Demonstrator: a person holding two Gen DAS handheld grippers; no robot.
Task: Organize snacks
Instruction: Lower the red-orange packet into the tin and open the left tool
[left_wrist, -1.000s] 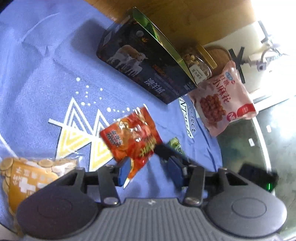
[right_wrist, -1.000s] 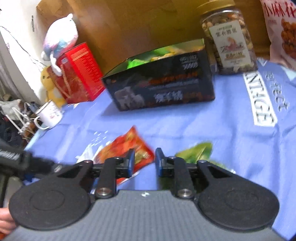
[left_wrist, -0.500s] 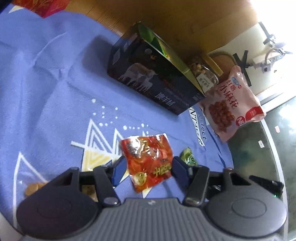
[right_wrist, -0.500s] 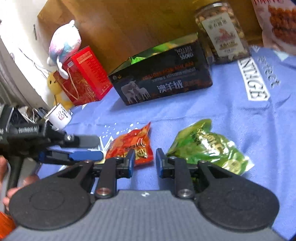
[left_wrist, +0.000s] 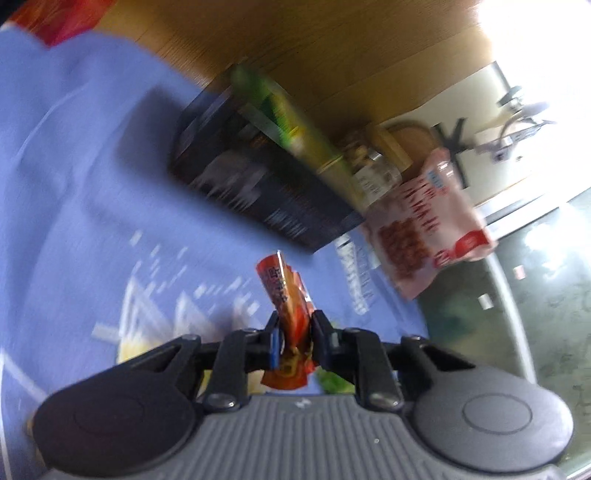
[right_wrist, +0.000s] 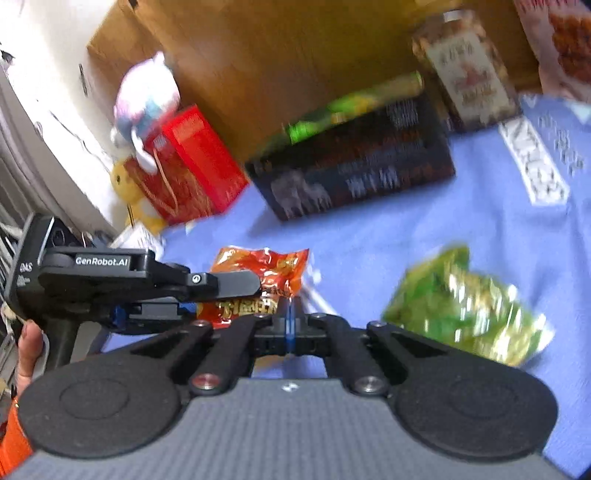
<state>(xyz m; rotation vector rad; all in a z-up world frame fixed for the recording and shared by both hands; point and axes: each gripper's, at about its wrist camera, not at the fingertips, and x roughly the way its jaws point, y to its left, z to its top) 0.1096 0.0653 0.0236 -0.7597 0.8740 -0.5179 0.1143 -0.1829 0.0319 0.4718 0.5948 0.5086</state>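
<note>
My left gripper (left_wrist: 293, 332) is shut on a red-orange snack packet (left_wrist: 286, 295), which stands up edge-on between the jaws above the blue cloth. In the right wrist view the same packet (right_wrist: 273, 267) is pinched by the left gripper (right_wrist: 236, 284). My right gripper (right_wrist: 290, 321) is shut with nothing between its pads, low over the cloth. A green snack packet (right_wrist: 465, 306) lies on the cloth to its right. The dark open box (right_wrist: 354, 173) (left_wrist: 258, 184) stands at the back with green packets showing inside.
A nut jar (right_wrist: 465, 70) and a pink snack bag (left_wrist: 424, 236) stand right of the box. A red gift bag (right_wrist: 184, 166) with plush toys stands at the back left. The blue cloth (right_wrist: 480, 221) ends at a dark tabletop on the right.
My left gripper has closed on the red-orange packet and lifted it upright. My right gripper has shut fully. Both views are blurred from motion.
</note>
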